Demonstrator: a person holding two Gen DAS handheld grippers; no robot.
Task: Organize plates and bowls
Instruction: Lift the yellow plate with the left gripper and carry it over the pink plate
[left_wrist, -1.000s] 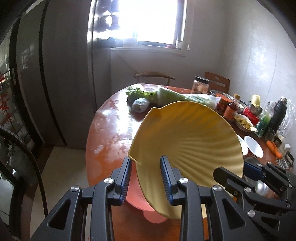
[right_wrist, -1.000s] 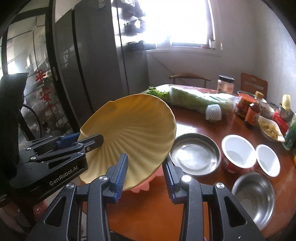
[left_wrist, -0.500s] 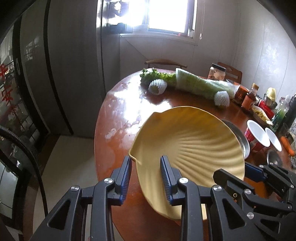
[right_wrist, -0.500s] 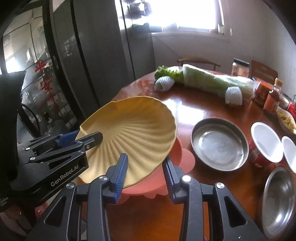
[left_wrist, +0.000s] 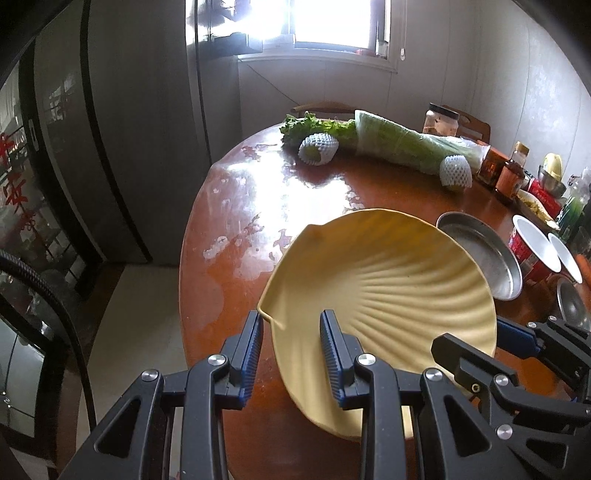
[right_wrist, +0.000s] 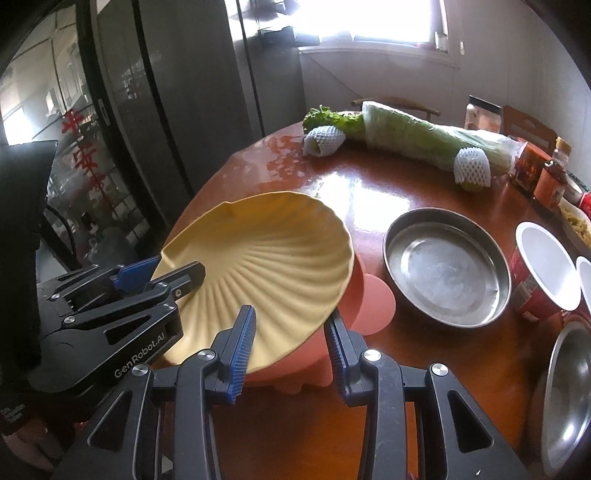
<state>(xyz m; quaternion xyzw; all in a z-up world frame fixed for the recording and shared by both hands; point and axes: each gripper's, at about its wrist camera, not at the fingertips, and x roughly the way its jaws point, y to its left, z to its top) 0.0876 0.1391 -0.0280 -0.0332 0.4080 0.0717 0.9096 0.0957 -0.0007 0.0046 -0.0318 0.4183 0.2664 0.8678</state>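
Both claws are clamped on the yellow shell-shaped plate (right_wrist: 258, 273): my left gripper (left_wrist: 291, 347) bites its near-left rim, jaws narrow around the edge, and my right gripper (right_wrist: 290, 332) pinches the opposite edge the same way. Since a second ago I have brought the plate down and tipped it flatter; it was raised and steeply tilted, blocking the far side of the table, and now it hangs low over the pink plate (right_wrist: 373, 301) that lies on the wooden table (right_wrist: 406, 369). I cannot tell whether the two plates touch yet. I judge the stacking step nearly done: a little more lowering, then release. The steel pan (right_wrist: 447, 266) sits just beside, with white cups (right_wrist: 543, 266) beyond it.
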